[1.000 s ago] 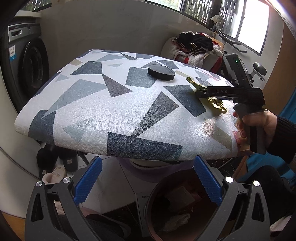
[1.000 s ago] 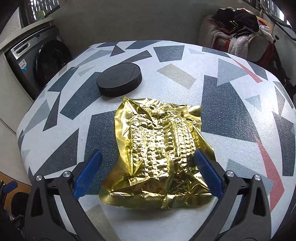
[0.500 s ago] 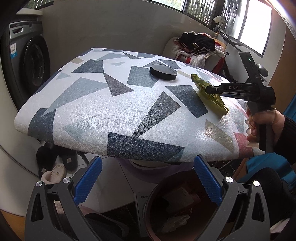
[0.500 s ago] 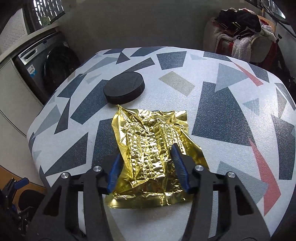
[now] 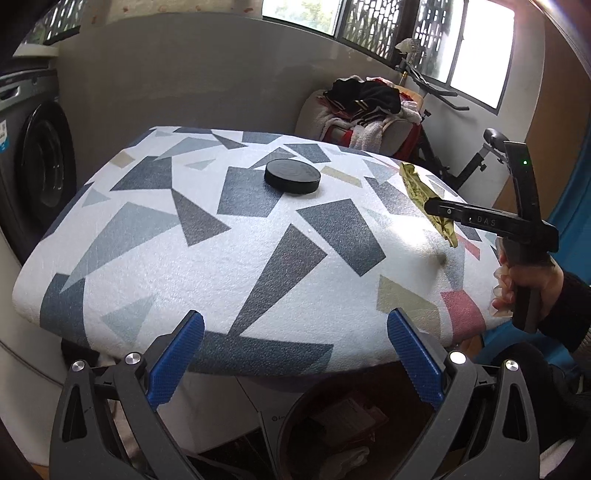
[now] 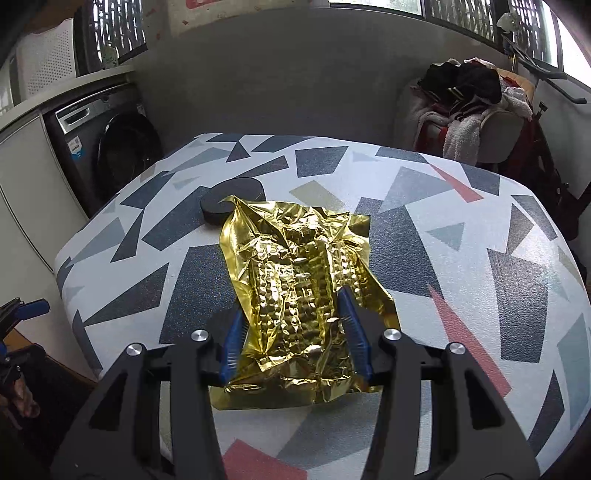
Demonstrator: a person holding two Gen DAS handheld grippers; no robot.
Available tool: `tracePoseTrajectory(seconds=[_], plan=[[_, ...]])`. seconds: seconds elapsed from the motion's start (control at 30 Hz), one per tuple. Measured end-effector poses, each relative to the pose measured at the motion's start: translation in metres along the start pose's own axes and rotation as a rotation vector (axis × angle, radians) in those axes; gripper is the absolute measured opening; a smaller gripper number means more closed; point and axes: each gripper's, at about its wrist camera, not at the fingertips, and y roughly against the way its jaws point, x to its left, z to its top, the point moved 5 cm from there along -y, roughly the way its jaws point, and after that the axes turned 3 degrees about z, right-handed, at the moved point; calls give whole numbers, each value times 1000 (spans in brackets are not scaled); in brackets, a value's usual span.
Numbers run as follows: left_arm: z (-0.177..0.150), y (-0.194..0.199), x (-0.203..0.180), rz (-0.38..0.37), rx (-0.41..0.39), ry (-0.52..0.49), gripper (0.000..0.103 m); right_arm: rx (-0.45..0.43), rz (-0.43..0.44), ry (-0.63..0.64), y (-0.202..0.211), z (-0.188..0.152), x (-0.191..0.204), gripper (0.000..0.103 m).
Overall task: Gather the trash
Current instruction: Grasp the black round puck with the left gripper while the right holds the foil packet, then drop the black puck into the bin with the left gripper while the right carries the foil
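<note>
Gold foil wrapper point(image 6: 299, 291), crumpled and embossed, was found clamped between the blue pads of the right tongs point(image 6: 293, 332); in the left wrist view it point(image 5: 424, 192) hung clear of the bench point(image 5: 258, 251), above its right side. The left tongs point(image 5: 295, 354) stood wide apart, holding nothing, at the near edge of the bench.

We noted the bench covered in a white textured sheet printed with grey, navy, beige and red angular shapes. A black round disc point(image 5: 292, 176) lay on it towards the far side, apart from the wrapper. Under the near edge stood a dark round bin point(image 5: 332, 432) with scraps of paper in it.

Of the room we recorded a plain grey wall behind the bench, barred windows point(image 5: 388, 29) above it, a front-loading washing machine point(image 6: 110, 151) to the left, a chair heaped with clothes point(image 5: 369, 107) at the far right, and an exercise bike point(image 5: 476, 158) beside that.

The letters "DAS" were legible on the arm of the right tongs in the left wrist view. A label on the washing machine could not be read.
</note>
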Motion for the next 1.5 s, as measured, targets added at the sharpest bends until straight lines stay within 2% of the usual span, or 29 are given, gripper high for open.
tracePoseTrajectory(seconds=[0.1,0.2,0.43,0.5,0.63,0.87,0.97,1.07,1.17,1.2,1.23,1.33,1.5], plan=[[35,-17,-16,-26,-29,-68,97,-24,-6,-35,-2,1,-14,50],[69,-47,-26,-31,-24,-118,97,-52,-31,-58,-6,3,-24,50],[128,-139,-31,1,69,-223,97,-76,-86,-90,-18,4,-38,49],[139,-167,-28,6,109,-226,97,-76,-95,-80,-19,4,-37,49],[156,-213,-21,64,162,-218,97,-100,-70,-89,-15,3,-39,50],[177,-256,-19,130,209,-181,97,-105,-51,-105,-15,0,-38,50],[180,-268,-25,142,223,-203,97,-107,-46,-94,-14,-1,-35,49],[180,-276,-25,196,243,-237,97,-102,-29,-111,-17,0,-41,49],[175,-281,-16,217,279,-216,97,-103,-27,-117,-18,0,-42,49],[172,-282,-12,208,295,-202,97,-101,-30,-110,-18,0,-41,49],[171,-280,-9,184,299,-182,90,-99,-35,-102,-18,0,-39,49],[168,-264,-11,129,270,-173,91,-101,-35,-94,-18,-1,-38,49],[155,-221,-21,114,222,-187,91,-109,-36,-94,-15,-1,-38,49]])
